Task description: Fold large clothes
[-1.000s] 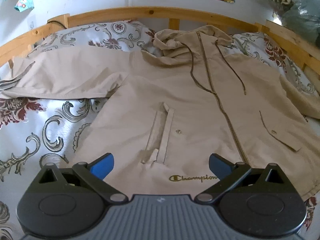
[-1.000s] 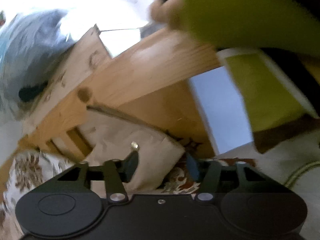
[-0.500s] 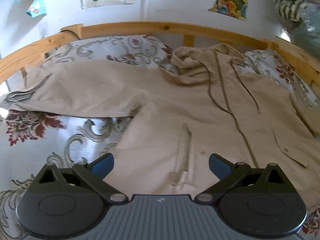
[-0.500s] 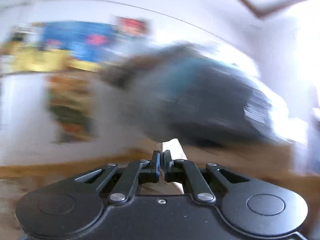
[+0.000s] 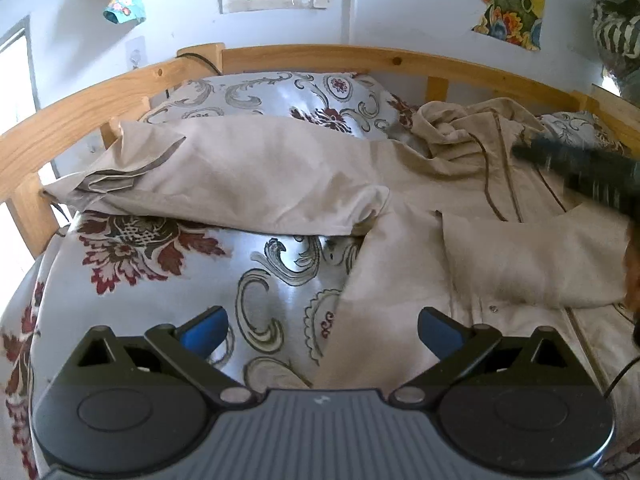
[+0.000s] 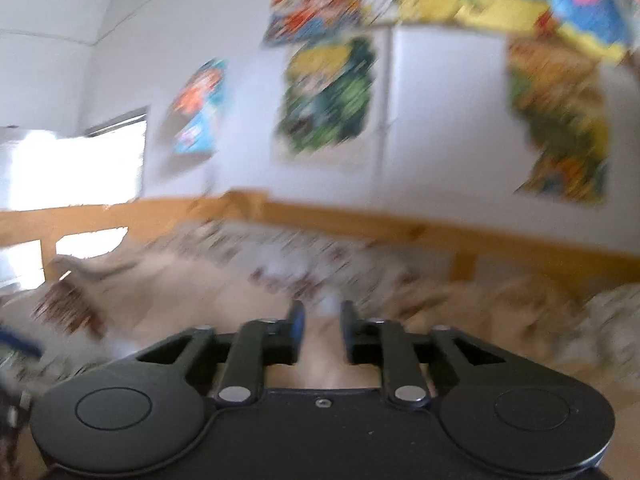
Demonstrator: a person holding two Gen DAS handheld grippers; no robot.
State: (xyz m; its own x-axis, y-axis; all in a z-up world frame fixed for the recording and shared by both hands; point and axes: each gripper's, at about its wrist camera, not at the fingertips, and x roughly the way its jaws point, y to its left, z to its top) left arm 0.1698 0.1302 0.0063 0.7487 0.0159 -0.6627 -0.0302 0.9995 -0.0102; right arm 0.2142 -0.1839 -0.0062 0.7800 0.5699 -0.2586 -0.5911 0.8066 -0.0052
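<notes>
A beige hooded jacket (image 5: pixel 404 184) lies zipper-up on the bed. Its left sleeve (image 5: pixel 240 184) stretches out to the left. Its right sleeve (image 5: pixel 532 256) is folded across the chest. My left gripper (image 5: pixel 322 330) is open and empty, hovering over the jacket's lower left edge. My right gripper (image 6: pixel 320 330) is partly open with beige cloth (image 6: pixel 320 364) between and below its fingers; the right wrist view is blurred, so a hold cannot be told. It shows as a dark blur in the left wrist view (image 5: pixel 580 172).
The bed has a floral cover (image 5: pixel 160 264), a pillow (image 5: pixel 280 96) and a wooden rail (image 5: pixel 320 56) around it. Posters hang on the white wall (image 5: pixel 400 4). A pile of clothes (image 5: pixel 616 36) sits at the far right.
My right gripper shut near the right rail, swung fast over the jacket and has now opened partly. The right sleeve now lies across the chest. My left gripper drifted left and lower.
</notes>
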